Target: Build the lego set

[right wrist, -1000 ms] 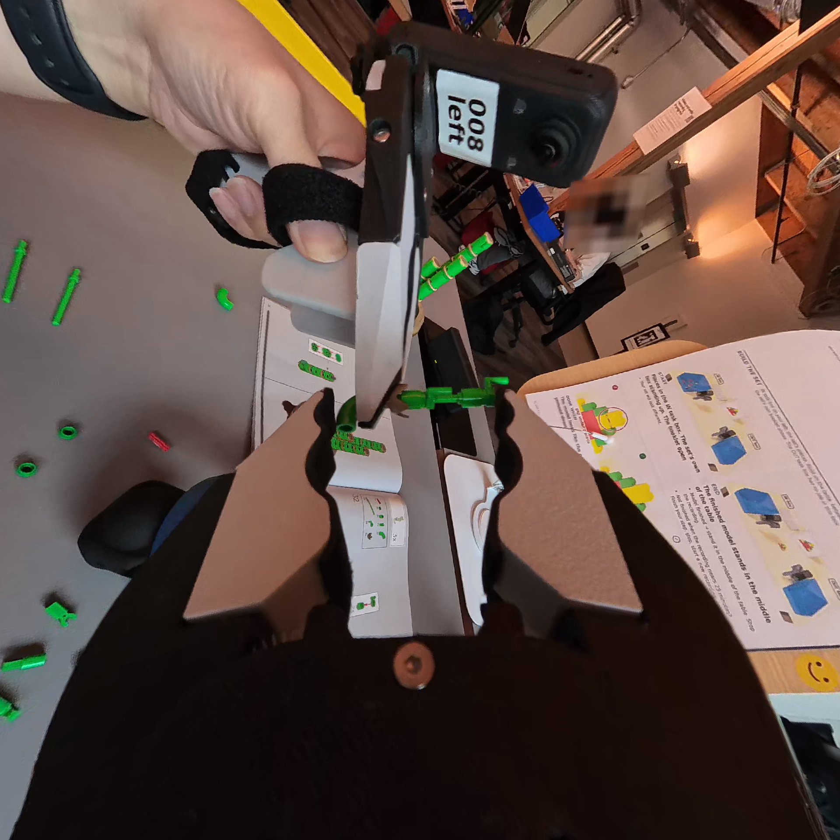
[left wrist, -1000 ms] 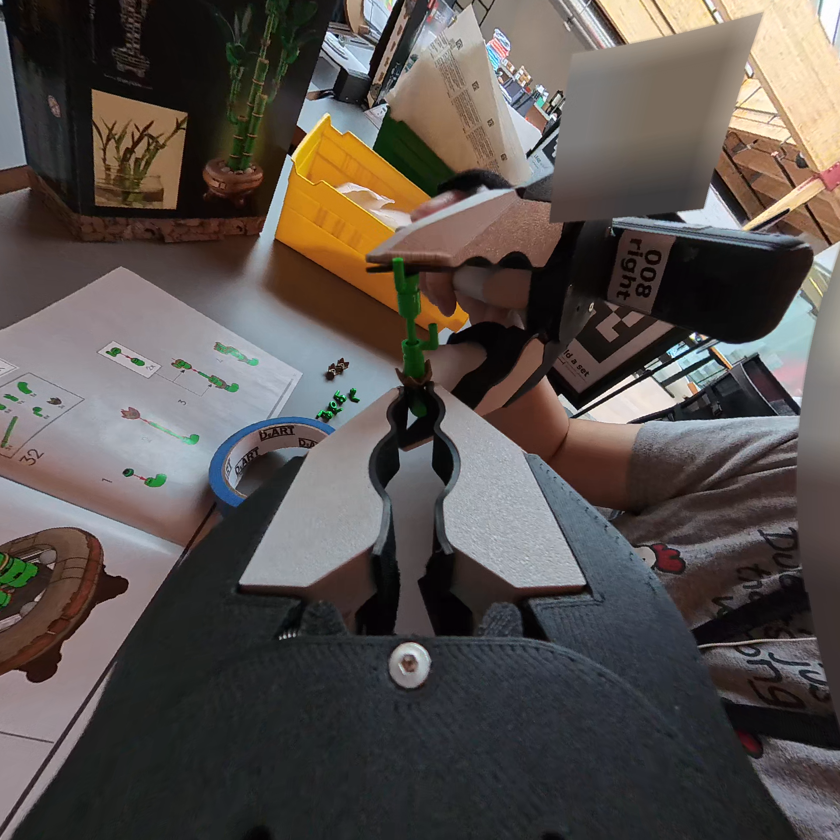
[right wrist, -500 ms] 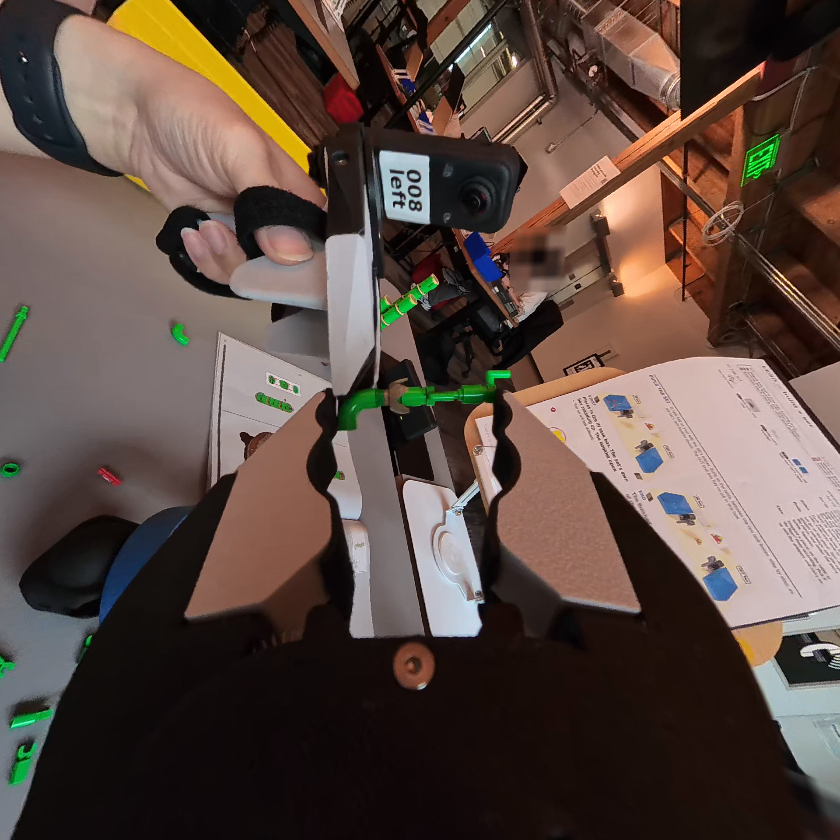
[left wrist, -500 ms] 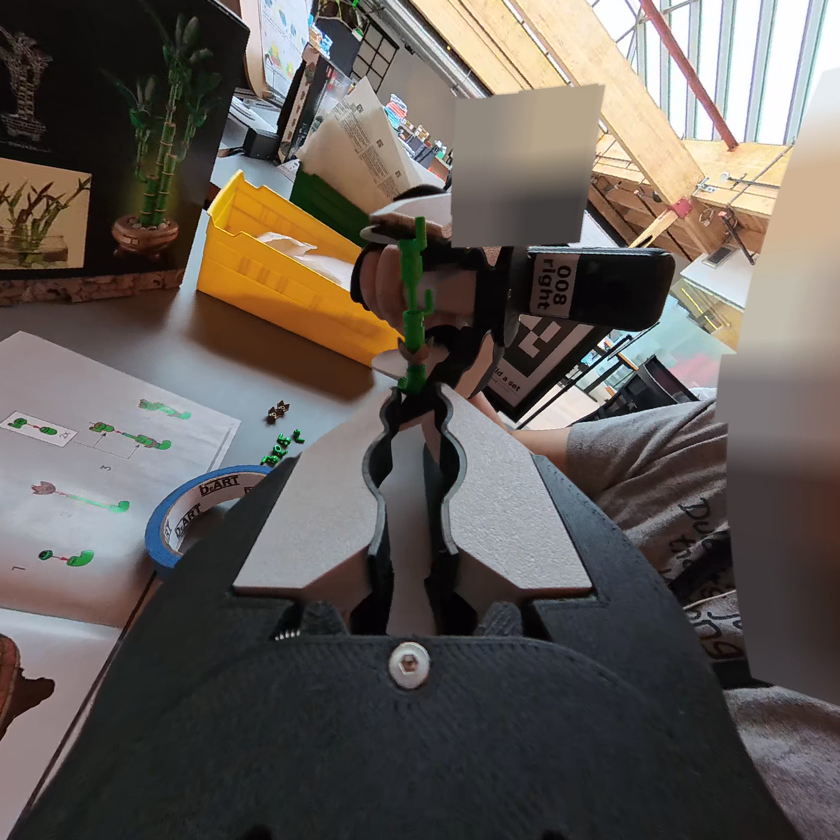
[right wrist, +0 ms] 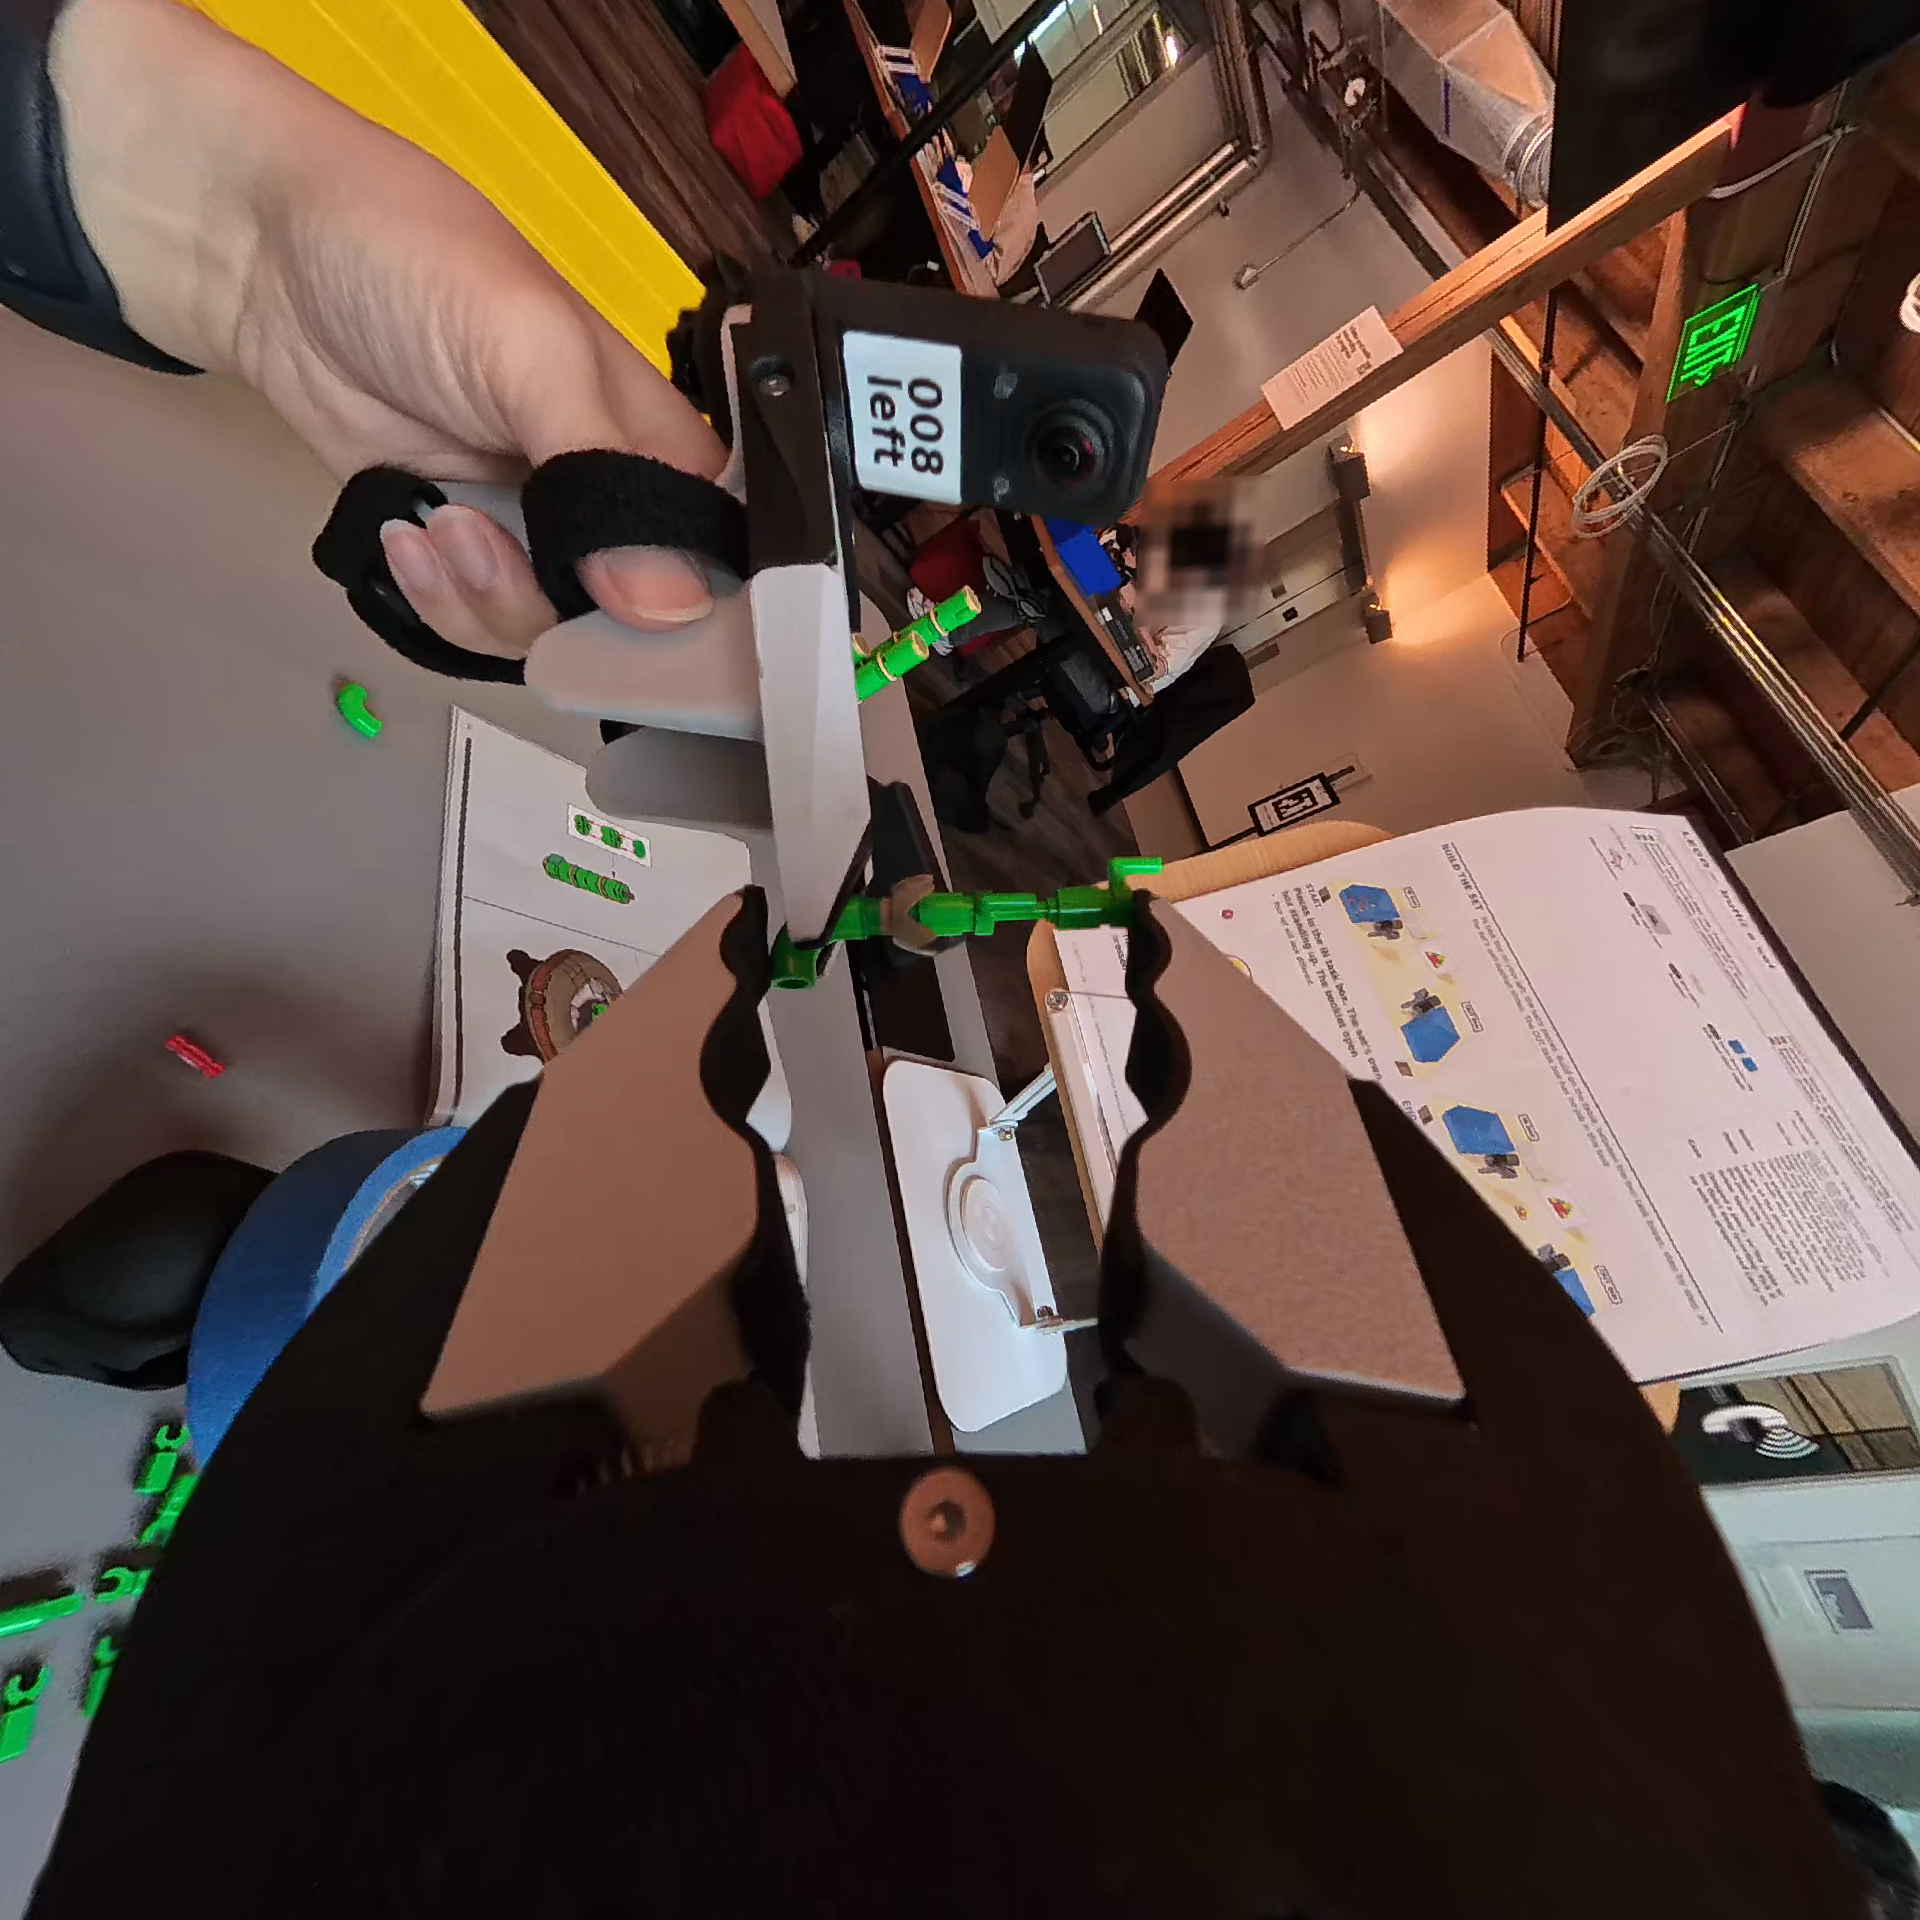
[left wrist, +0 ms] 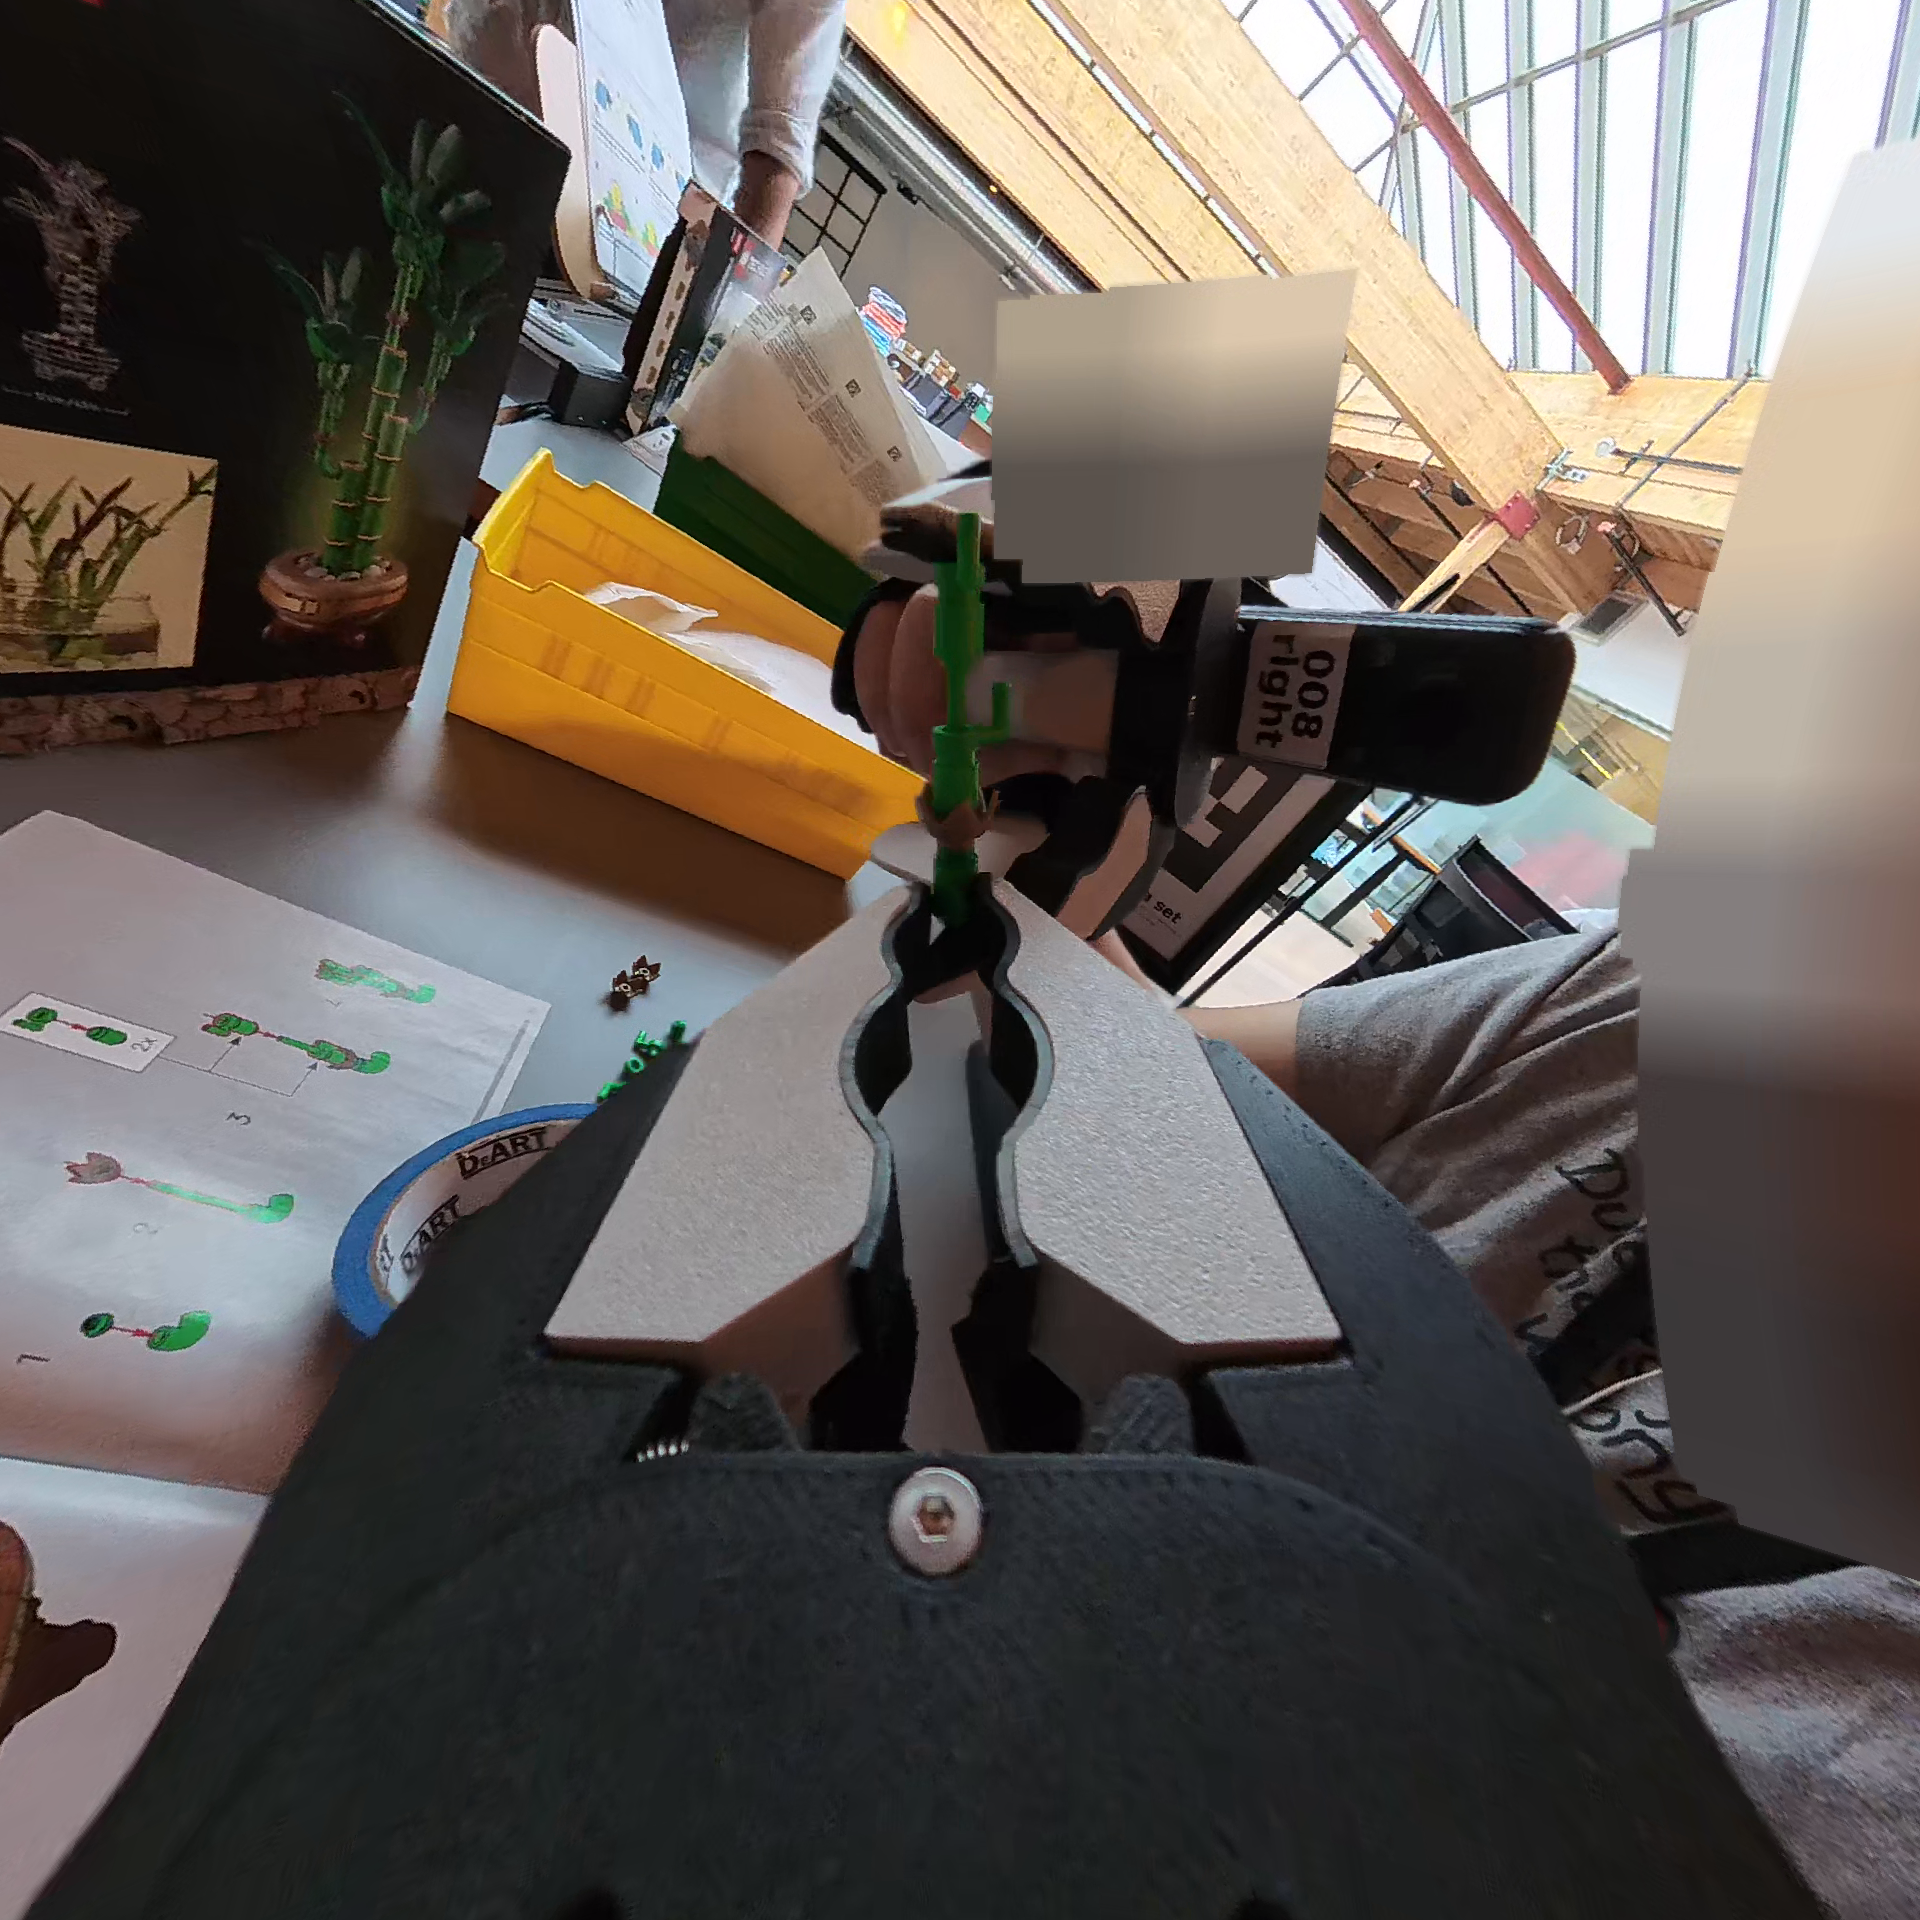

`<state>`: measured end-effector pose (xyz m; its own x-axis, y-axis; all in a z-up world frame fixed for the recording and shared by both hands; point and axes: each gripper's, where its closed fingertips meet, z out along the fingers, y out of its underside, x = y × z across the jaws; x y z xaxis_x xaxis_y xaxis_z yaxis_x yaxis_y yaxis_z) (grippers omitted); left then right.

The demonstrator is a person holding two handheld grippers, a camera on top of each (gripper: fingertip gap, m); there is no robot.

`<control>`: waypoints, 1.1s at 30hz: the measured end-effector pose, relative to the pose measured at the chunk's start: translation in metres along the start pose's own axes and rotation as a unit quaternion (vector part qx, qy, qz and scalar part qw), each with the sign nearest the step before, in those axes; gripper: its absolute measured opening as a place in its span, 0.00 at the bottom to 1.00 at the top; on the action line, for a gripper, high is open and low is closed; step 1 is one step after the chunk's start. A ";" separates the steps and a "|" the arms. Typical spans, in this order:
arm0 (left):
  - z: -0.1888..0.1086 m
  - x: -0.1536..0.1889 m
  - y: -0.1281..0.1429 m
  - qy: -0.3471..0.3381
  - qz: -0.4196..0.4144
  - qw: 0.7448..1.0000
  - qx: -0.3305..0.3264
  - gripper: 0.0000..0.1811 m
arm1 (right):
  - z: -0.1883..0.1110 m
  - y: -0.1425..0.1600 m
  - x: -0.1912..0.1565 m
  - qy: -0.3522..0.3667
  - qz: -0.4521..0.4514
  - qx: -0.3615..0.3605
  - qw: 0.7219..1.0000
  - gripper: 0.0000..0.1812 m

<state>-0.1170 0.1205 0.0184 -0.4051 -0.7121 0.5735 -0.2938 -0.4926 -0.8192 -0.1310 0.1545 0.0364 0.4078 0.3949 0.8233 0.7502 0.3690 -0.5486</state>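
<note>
A thin green lego stem (left wrist: 958,686) with a small brown piece near its base stands straight up from my left gripper (left wrist: 948,920), which is shut on the stem's lower end. In the right wrist view the same stem (right wrist: 997,912) lies crosswise between the fingertips of my right gripper (right wrist: 943,920). Its jaws stand wide apart, and the stem's far tip touches the right finger (right wrist: 1148,935). The left gripper (right wrist: 816,831) comes down from above and pinches the stem's green elbow end beside my left finger (right wrist: 743,940). Both grippers are held above the table.
A yellow bin (left wrist: 644,665), the black set box (left wrist: 260,364), the open instruction booklet (left wrist: 208,1091) and a blue tape roll (left wrist: 416,1195) are on the grey table. Loose green pieces (right wrist: 62,1621), a red piece (right wrist: 194,1055) and a green elbow (right wrist: 358,712) lie scattered. A printed sheet (right wrist: 1558,1091) is to the right.
Both grippers have tilted and risen together with the stem. The right gripper's fingertips have come in line with the stem's two ends and stand slightly closer together. The left stays shut.
</note>
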 end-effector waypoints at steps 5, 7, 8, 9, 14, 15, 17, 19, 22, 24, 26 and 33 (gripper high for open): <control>0.000 0.003 0.001 -0.001 0.011 1.000 -0.009 0.03 | -0.001 -0.004 -0.001 -0.004 0.002 0.005 1.000 0.37; 0.000 0.004 0.003 -0.007 0.017 1.000 -0.017 0.03 | 0.000 -0.005 -0.003 -0.008 0.005 0.007 1.000 0.37; 0.000 0.004 0.004 -0.009 0.019 1.000 -0.022 0.03 | 0.000 -0.006 -0.003 -0.011 0.008 0.009 1.000 0.37; 0.001 0.004 0.005 -0.013 0.020 0.999 -0.026 0.03 | 0.001 -0.006 -0.004 -0.014 0.009 0.008 1.000 0.37; 0.002 0.006 0.005 -0.015 0.018 0.999 -0.028 0.03 | -0.002 -0.007 -0.005 -0.022 0.023 0.013 0.999 0.36; 0.003 0.006 0.005 -0.016 0.018 0.999 -0.029 0.03 | -0.002 -0.006 -0.005 -0.023 0.022 0.014 0.999 0.36; 0.003 0.004 0.006 -0.024 0.022 0.999 -0.033 0.03 | -0.002 -0.005 -0.006 -0.026 0.022 0.011 0.999 0.36; 0.003 0.002 0.007 -0.034 0.026 0.998 -0.037 0.03 | -0.001 -0.003 -0.007 -0.028 0.022 0.008 0.999 0.36; 0.003 0.003 0.007 -0.036 0.030 0.998 -0.037 0.03 | -0.001 -0.004 -0.006 -0.028 0.023 0.012 0.999 0.36; 0.004 0.004 0.006 -0.034 0.032 0.998 -0.036 0.03 | -0.002 -0.006 -0.005 -0.027 0.023 0.016 0.999 0.36; 0.004 0.006 0.006 -0.031 0.036 0.998 -0.034 0.03 | -0.003 -0.007 -0.005 -0.025 0.019 0.020 0.999 0.36; -0.014 0.011 -0.013 0.002 0.000 1.000 0.017 0.12 | -0.001 -0.009 -0.007 -0.023 0.003 0.020 1.000 0.37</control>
<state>-0.1298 0.1267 0.0356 -0.4083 -0.7100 0.5737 -0.2648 -0.5093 -0.8188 -0.1397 0.1476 0.0358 0.3880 0.4346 0.8128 0.7260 0.3992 -0.5600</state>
